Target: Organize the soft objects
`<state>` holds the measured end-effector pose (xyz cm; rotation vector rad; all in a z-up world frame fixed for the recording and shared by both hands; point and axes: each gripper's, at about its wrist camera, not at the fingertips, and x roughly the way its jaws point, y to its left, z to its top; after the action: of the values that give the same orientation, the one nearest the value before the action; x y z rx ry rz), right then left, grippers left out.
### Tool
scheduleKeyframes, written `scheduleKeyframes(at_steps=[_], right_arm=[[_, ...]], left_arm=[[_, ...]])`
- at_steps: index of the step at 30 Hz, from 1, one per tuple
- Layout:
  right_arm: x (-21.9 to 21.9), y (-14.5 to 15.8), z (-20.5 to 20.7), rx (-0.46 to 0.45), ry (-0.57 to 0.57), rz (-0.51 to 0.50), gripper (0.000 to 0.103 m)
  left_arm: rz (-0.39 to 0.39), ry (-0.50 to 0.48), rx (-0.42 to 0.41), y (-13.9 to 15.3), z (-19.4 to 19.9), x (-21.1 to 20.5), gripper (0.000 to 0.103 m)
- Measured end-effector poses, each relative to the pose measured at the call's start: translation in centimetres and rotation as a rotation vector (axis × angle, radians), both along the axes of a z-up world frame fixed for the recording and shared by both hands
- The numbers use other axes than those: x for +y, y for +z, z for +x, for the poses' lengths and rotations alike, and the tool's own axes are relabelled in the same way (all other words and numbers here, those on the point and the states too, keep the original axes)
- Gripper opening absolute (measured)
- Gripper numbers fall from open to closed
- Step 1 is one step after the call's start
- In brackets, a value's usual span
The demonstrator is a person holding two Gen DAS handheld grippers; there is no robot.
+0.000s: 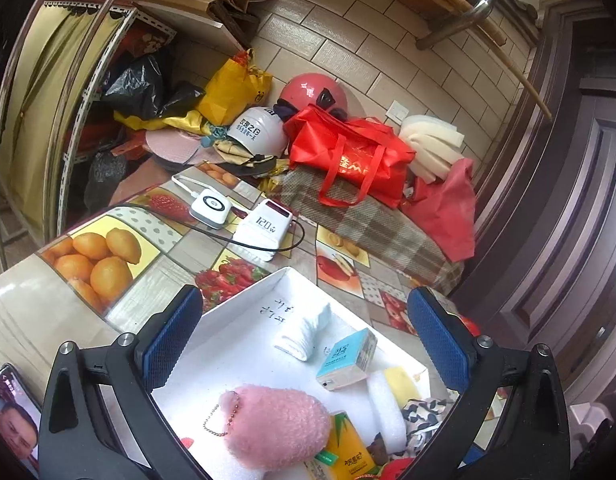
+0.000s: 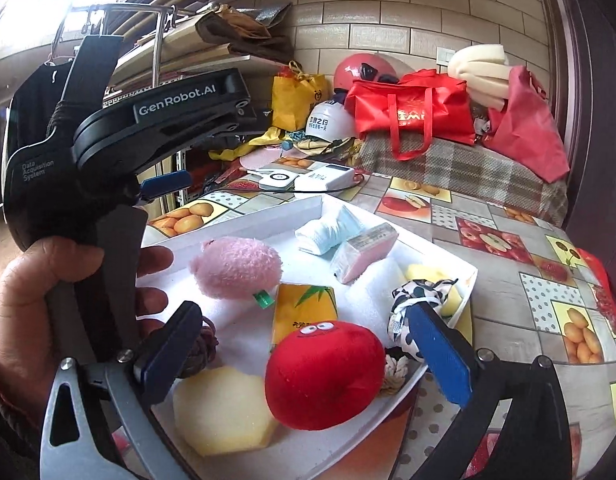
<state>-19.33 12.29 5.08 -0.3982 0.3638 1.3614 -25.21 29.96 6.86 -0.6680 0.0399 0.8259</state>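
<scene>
Setting: a table under a fruit-printed oilcloth (image 1: 108, 248) is seen against a beige tiled wall (image 1: 348, 40), with helmets, a red tote bag (image 1: 348, 152) and stacked foam piled at the far edge.
Tray: a shallow white cardboard tray (image 2: 244, 220) is set on the oilcloth, one corner turned towards the wall; handwriting on its floor is too small to be read.
Pink toy: a fluffy pink plush with a bead chain (image 1: 274, 424) is laid in the tray, its long axis running from the left gripper's side towards the tray's middle.
Red toy: a round red plush with cartoon eyes (image 2: 324, 372) is placed at the near rim, eyes turned up and away from the right camera.
Other soft things: a rolled white towel (image 1: 304, 334) is pointed towards the far corner; a pale yellow sponge block (image 2: 222, 412), a black-and-white spotted cloth (image 2: 412, 300) and tissue packs are also held in the tray.
Hidden: a brown knotted rope is mostly covered by the right gripper's finger; a phone is cut off at the left view's edge.
Left gripper (image 1: 304, 348): the jaws are spread wide over the tray, nothing between the pads.
Right gripper (image 2: 312, 352): the jaws are parted on either side of the red plush, pads clear of it.
Hand (image 2: 32, 300): the left gripper's handle is gripped by it.
</scene>
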Motion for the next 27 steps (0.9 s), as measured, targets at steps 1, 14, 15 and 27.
scheduleKeyframes(at_steps=[1,14,15,27], right_arm=[[-0.1,0.0,0.1,0.002,-0.005,0.003,0.103],[-2.3,0.5,2.3,0.009,-0.129,0.083,0.103],[-2.7,0.7,2.6,0.003,-0.154,0.1,0.103],[-8.2,1.6,8.6,-0.138,-0.572,0.173,0.103]], left_arm=[[0.001,0.003,0.0,0.0,0.0,0.0,0.103],[0.013,0.11,-0.001,0.0,-1.4,-0.3,0.103],[0.024,0.123,0.001,0.2,-1.5,-0.5,0.103],[0.104,0.116,0.035,0.8,-0.8,-1.9,0.103]])
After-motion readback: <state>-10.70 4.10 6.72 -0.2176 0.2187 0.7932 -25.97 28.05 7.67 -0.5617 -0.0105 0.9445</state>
